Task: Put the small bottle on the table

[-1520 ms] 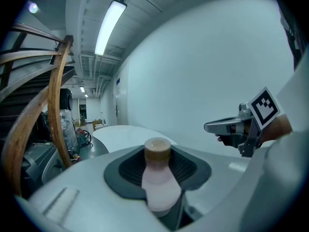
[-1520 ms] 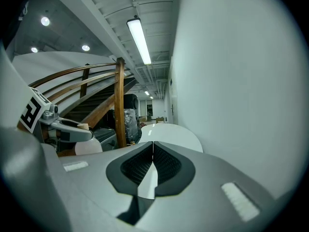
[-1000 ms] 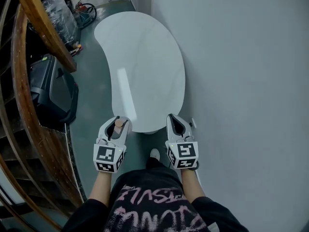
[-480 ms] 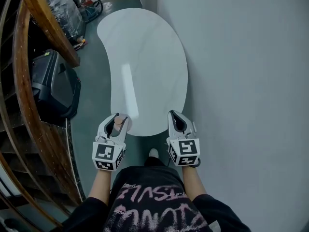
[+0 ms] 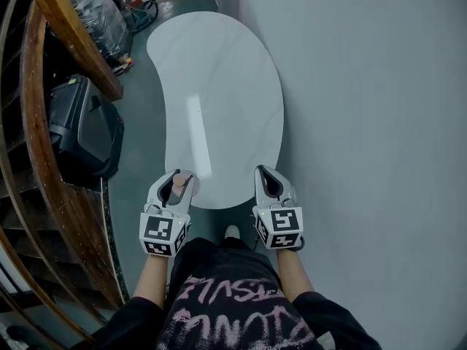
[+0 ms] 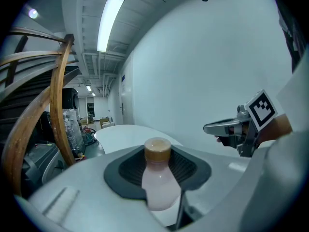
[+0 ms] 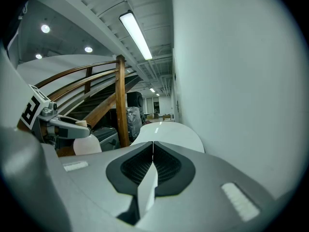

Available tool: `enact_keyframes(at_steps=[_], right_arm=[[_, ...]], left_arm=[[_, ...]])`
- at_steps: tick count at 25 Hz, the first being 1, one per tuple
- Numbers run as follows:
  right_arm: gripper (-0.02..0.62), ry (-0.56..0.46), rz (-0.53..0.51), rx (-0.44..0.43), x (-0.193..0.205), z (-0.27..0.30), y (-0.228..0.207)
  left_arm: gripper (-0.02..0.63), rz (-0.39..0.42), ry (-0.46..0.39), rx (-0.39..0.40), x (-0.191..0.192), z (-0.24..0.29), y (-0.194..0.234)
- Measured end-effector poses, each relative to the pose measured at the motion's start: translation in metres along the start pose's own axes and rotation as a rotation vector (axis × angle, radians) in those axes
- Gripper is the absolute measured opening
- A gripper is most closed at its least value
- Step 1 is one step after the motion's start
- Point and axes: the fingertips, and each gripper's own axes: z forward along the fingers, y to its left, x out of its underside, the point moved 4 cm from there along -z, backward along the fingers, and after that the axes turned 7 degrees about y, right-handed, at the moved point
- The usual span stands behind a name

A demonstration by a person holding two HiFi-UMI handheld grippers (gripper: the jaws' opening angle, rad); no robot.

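At the left edge of the head view a curved wooden handrail (image 5: 40, 115) sweeps down the frame. A black case (image 5: 86, 126) sits on the floor just right of it.

Lower down, left of centre, the left gripper (image 5: 175, 184) has its jaws closed on the small bottle (image 6: 159, 180). The bottle has a pale pink body and a tan cap. In the left gripper view it stands roughly upright between the dark ribbed pads (image 6: 126, 170), cap toward the jaw tips, and its base is out of sight.

The white kidney-shaped tabletop (image 5: 219, 86) runs up the middle of the frame, bare and glossy. Its near rounded end lies right at the left gripper's tips. The bottle sits at the lower middle of the head view, over or just short of that near edge, and its height above the surface cannot be told.

Right of centre, the right gripper (image 5: 268, 182) is level with the left one, its jaws pressed together with nothing between them. A plain wall (image 5: 365, 122) fills the right side.

The step in hand looks like the carry, with the bottle gripped and not yet set down. The next move probably calls for the left gripper to go forward over open tabletop. It would then lower the bottle upright until its base bears, and only then part the jaws, so the narrow bottle does not tip.
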Motion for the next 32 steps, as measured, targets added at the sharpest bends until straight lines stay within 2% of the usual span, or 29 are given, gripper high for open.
enact_keyframes(at_steps=[19,32], right_arm=[[0.012,-0.001,0.004,-0.023,-0.006,0.027,-0.010],[0.012,0.025,-0.013,-0.007,-0.012,0.048,-0.014]], left_arm=[[0.135,0.010,-0.002,-0.016,-0.011,0.024,0.011],[0.135,-0.014,0.001,-0.005,-0.012,0.046,0.028]])
